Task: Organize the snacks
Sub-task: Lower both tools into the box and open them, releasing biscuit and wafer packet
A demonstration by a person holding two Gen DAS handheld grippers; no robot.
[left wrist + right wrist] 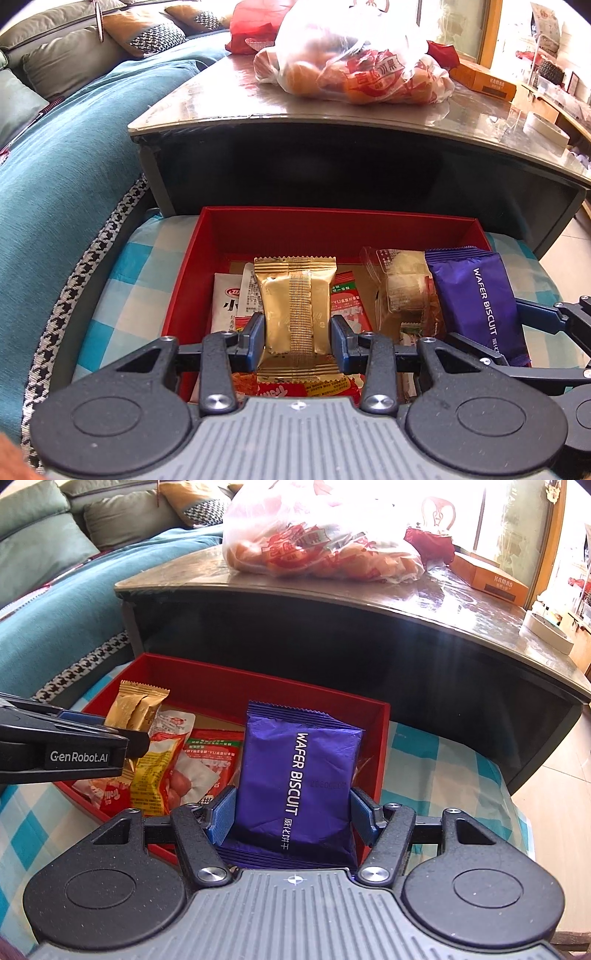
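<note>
A red box (pixel 332 225) sits on a blue checked cloth (pixel 125 288) and holds several snack packets. My left gripper (pixel 298 334) is shut on a gold packet (pixel 295 295), held over the box's left half. The same gold packet (pixel 136 705) and the left gripper's fingers (pixel 85 734) show at the left of the right wrist view. My right gripper (pixel 293 810) is shut on a purple wafer biscuit pack (pixel 295 771), held over the right half of the red box (pixel 380 746). From the left, the purple pack (pixel 476 299) hangs at the box's right side.
A dark low table (pixel 332 110) stands just beyond the box, with a plastic bag of food (pixel 354 62) and an orange carton (pixel 484 79) on top. A teal sofa (pixel 74 155) with cushions runs along the left. Loose packets (pixel 207 764) lie inside the box.
</note>
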